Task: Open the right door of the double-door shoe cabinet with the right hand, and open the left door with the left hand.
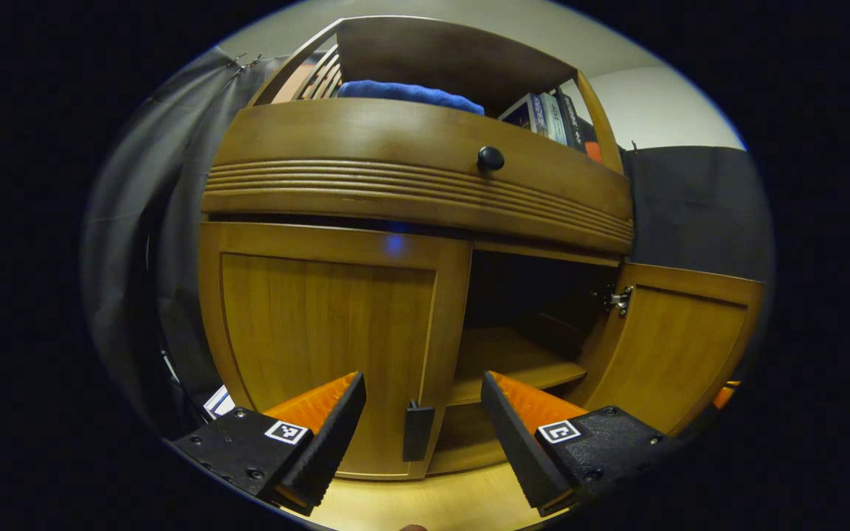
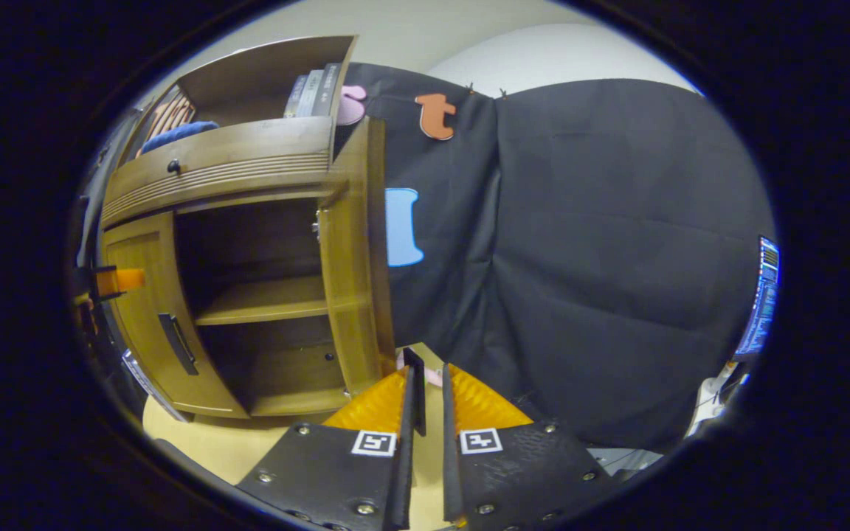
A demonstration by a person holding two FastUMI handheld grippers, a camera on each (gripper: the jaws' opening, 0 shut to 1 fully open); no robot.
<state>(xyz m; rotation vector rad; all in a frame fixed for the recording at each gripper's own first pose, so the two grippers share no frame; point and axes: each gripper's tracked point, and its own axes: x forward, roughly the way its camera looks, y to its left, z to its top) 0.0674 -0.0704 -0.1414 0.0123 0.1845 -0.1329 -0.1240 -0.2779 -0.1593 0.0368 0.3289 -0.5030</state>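
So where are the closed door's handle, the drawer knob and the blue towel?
Door handle (image 1: 417,431), left gripper view, middle of the black pull.
Drawer knob (image 1: 491,158), left gripper view, its round face.
Blue towel (image 1: 410,94), left gripper view, top fold.

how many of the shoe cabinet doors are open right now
1. The right door is swung wide open, showing the shelves, its handle between the right hand-held gripper fingers. The left door is closed, its handle ahead of the open left hand-held gripper.

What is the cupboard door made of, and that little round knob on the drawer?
The left door looks like wood with a smooth honey-brown varnish: grain lines show. The knob is black and glossy, catching a highlight; metal or plastic, I cannot tell.
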